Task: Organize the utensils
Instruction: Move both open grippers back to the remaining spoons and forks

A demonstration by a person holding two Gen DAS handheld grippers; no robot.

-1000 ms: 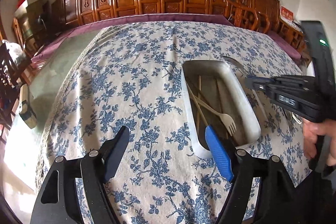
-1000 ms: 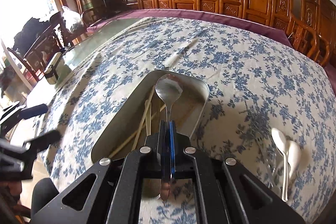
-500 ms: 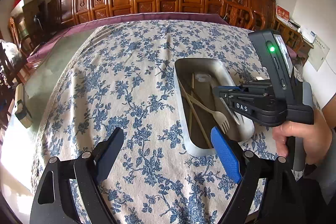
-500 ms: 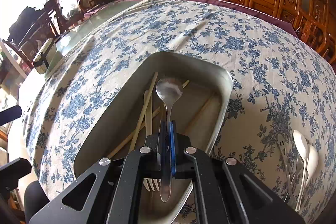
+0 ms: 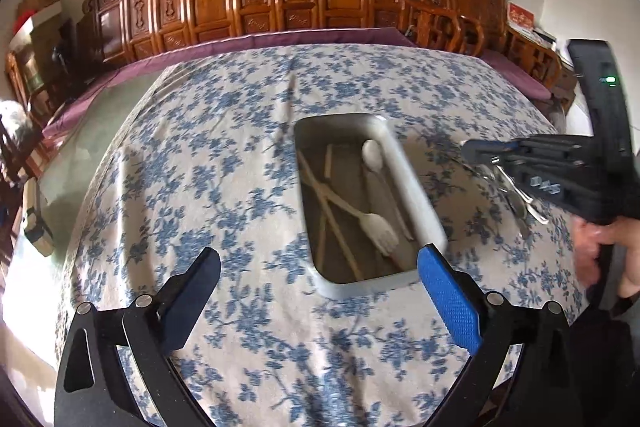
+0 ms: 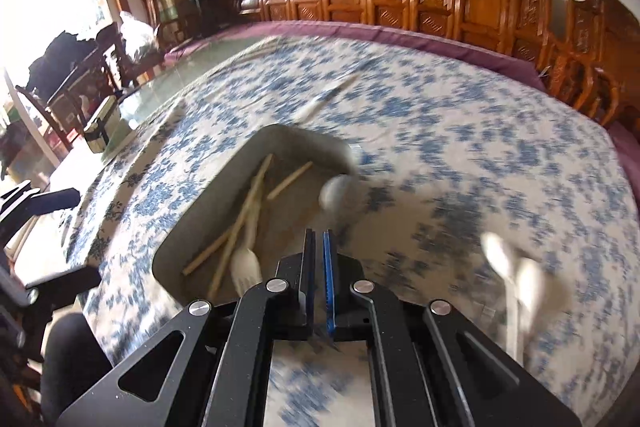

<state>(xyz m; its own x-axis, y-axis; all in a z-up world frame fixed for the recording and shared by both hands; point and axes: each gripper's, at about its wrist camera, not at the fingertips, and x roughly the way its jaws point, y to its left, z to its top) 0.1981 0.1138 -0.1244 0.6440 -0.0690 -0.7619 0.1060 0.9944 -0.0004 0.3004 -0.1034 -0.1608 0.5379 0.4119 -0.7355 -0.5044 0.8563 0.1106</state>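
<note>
jaws spread wide over bare flowered tablecloth, the left gripper holds nothing, having just been opening; the right gripper has its black and blue pads pressed together with nothing seen between them. the white tray lies on the cloth just past the left gripper's blue finger, its long axis running away from the camera. inside, a metal spoon lies lengthwise along the right wall, bowl at the far end; a pale fork lies aslant with tines toward the near end, across wooden chopsticks. only the left wrist view shows the right gripper from the side, in a person's hand, above a small heap of metal utensils right of the tray. only the blurred right wrist view shows two white spoons on the cloth to the right, bowls pointing away, and the left gripper's fingers at the left edge.
</note>
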